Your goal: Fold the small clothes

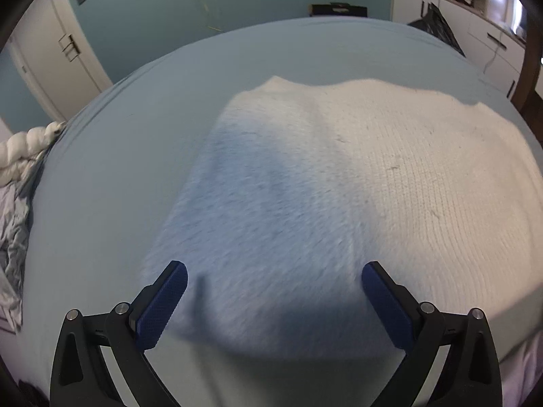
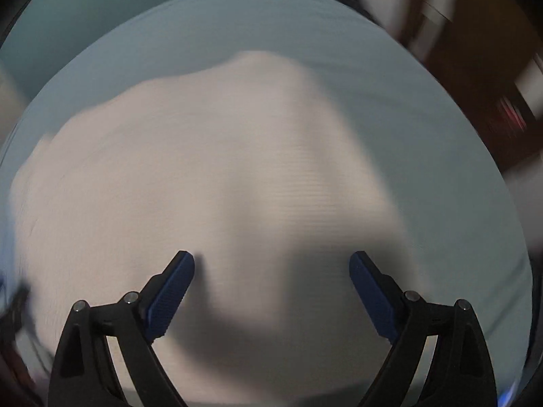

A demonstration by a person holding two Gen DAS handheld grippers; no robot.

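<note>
A cream knitted sweater lies spread flat on the pale blue bed sheet, with its near left part in shadow. My left gripper hangs above the sweater's near edge, its blue pads wide apart with nothing between them. In the blurred right wrist view the same sweater fills the middle, humped toward the far side. My right gripper is open above the knit, and nothing sits between its fingers.
A crumpled grey and white duvet lies at the bed's left edge. White cupboards and a black bag stand beyond the far right corner, a white door at the left. Dark wooden furniture rises right of the bed.
</note>
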